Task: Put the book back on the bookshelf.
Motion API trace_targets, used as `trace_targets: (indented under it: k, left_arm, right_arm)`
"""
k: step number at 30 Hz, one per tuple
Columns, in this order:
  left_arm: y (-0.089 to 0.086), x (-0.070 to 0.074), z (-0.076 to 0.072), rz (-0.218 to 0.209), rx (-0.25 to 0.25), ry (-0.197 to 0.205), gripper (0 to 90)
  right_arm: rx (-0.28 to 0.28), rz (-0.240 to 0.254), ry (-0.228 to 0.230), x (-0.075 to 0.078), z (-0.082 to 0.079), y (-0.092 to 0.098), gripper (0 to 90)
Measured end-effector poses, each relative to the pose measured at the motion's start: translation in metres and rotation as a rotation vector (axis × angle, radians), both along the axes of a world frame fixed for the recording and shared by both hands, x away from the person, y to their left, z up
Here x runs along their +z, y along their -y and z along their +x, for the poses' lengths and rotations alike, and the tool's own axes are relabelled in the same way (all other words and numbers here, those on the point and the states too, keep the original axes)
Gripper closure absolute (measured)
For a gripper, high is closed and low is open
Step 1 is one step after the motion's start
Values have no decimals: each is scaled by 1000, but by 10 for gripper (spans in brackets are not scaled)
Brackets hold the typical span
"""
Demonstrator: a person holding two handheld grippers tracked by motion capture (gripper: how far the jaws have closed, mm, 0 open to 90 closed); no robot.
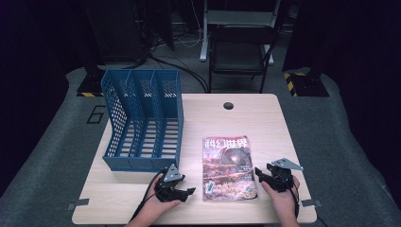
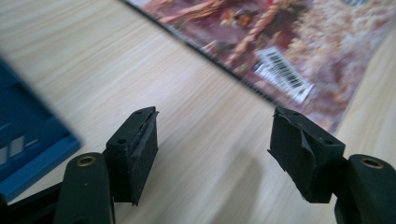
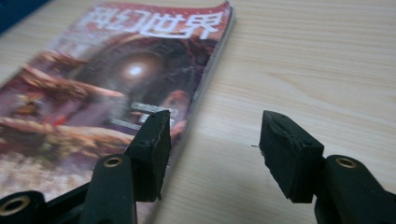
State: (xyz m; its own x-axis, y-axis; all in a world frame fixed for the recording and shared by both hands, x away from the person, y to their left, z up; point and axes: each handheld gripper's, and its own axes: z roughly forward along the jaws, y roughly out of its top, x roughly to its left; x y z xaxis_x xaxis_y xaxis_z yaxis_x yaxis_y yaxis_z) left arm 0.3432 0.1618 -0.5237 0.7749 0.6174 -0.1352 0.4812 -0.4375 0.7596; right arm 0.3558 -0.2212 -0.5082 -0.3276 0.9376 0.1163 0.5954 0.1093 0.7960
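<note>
Fingers: both grippers parted, holding nothing | left gripper (image 1: 189,191) at magazine's (image 1: 229,168) seven o'clock | right gripper (image 1: 259,174) at four o'clock | barcode (image 2: 283,73) blurred

I saw the magazine (image 1: 229,168) lying flat and closed, cover up, at about five o'clock on the table (image 1: 265,123). Its cover was reddish-brown with white title characters across the top, and its long side ran toward twelve o'clock.

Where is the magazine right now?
In the high view the magazine lies flat on the table, right of the blue file rack, between the left gripper and right gripper.
</note>
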Motion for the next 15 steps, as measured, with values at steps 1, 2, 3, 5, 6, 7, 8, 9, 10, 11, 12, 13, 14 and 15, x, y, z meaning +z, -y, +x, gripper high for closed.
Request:
trace_targets:
  k: [1, 2, 3, 5, 6, 7, 8, 9, 10, 11, 12, 13, 14, 15]
  left_arm:
    - [8, 0, 0, -9, -8, -4, 332]
    - [8, 0, 0, -9, -8, -4, 336]
    - [17, 0, 0, -4, -7, -11, 342]
    - [21, 0, 1, 1, 0, -18, 343]
    - [24, 0, 1, 3, 7, -20, 346]
    - [26, 0, 2, 4, 14, -28, 349]
    - [28, 0, 3, 4, 21, -30, 354]
    - [31, -1, 4, -12, 39, -26, 358]
    - [33, 0, 7, -23, 52, -39, 359]
    - [34, 0, 8, -20, 59, -40, 362]
    - [34, 0, 8, -20, 59, -40, 364]
    - [36, -1, 8, -27, 71, -30, 364]
    - [37, -1, 8, -16, 65, -28, 364]
    - [38, -1, 8, -16, 63, -23, 364]
  right_arm:
    - [10, 26, -3, 1, 0, -2, 428]
    - [13, 45, -8, 0, -1, -4, 427]
    - [27, 51, -15, 0, 0, -6, 425]
    - [50, 59, -28, -3, 1, -12, 424]
    - [57, 57, -41, -4, 1, -14, 425]
    - [70, 47, -47, -5, 2, -17, 427]
    - [70, 47, -47, -5, 2, -17, 427]
    - [90, 30, -62, -7, 3, -21, 431]
    - [97, 27, -65, -8, 3, -22, 432]
    - [103, 26, -70, -9, 3, -23, 431]
    - [103, 26, -70, -9, 3, -23, 431]
    - [104, 27, -78, -9, 4, -24, 429]
    - [107, 29, -84, -11, 4, -26, 424]
    - [119, 24, -94, -13, 4, -28, 433]
